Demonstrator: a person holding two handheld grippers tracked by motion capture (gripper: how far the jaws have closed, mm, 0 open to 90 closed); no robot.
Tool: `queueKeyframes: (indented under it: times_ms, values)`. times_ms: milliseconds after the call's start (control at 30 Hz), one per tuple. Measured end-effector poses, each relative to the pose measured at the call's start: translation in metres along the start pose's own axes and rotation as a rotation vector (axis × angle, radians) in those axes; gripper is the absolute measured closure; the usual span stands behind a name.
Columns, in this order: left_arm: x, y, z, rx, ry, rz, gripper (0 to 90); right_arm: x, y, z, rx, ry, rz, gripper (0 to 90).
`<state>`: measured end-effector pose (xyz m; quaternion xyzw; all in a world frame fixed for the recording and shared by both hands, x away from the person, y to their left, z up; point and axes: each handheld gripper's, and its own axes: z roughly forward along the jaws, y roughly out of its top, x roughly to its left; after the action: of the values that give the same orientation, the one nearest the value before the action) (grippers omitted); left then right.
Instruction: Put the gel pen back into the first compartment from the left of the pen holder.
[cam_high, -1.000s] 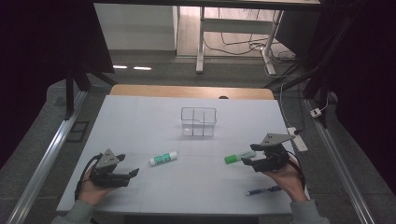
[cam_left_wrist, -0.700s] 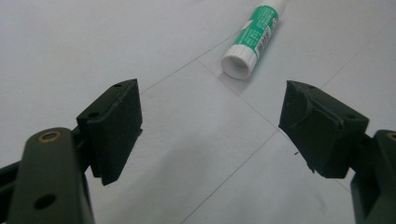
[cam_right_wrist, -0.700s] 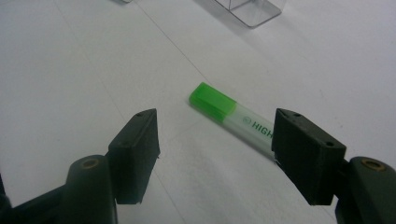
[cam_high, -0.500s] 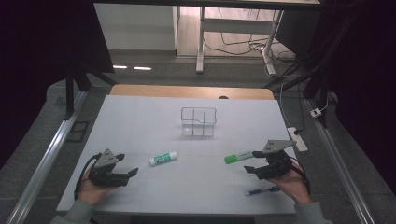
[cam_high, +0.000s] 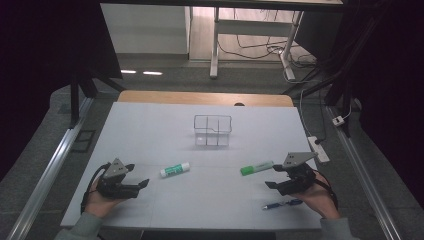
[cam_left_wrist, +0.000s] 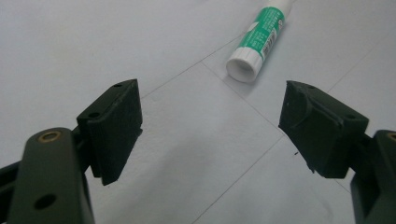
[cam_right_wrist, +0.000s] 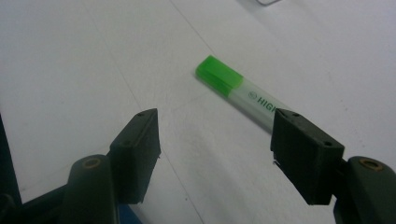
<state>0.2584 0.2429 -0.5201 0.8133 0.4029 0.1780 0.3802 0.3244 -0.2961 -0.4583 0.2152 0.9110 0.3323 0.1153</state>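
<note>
We've got the right gripper (cam_high: 274, 184) with jaws wide and empty, lined up just short of the green highlighter (cam_high: 256, 167) lying flat on the table (cam_high: 150, 130), while the left gripper (cam_high: 141, 184), also open, waits near the glue stick (cam_high: 175, 170).

Dim room with dark surroundings, evenly lit pale white table surface (cam_high: 150, 130), soft faint shadows beneath each claw, slightly grainy close views.

The white table (cam_high: 150, 130) carries a glue stick (cam_high: 175, 170), green highlighter (cam_high: 256, 167), blue pen (cam_high: 282, 204) and seemingly clear organizer (cam_high: 213, 131).
</note>
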Motion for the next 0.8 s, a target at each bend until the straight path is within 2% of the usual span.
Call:
queueKeyframes:
  times_ms: [400,633,800]
  values:
    - [-0.002,0.004,0.003,-0.004,-0.011,0.008,20.8,0.007,-0.004,-0.011,0.037,0.02,-0.021,34.0]
    - [-0.003,0.006,0.003,-0.003,-0.017,0.022,20.8,0.01,-0.008,-0.007,0.124,0.05,-0.034,34.8]
    - [-0.002,0.006,0.004,-0.003,-0.018,0.021,20.8,0.013,-0.009,0.001,0.187,0.106,-0.058,34.3]
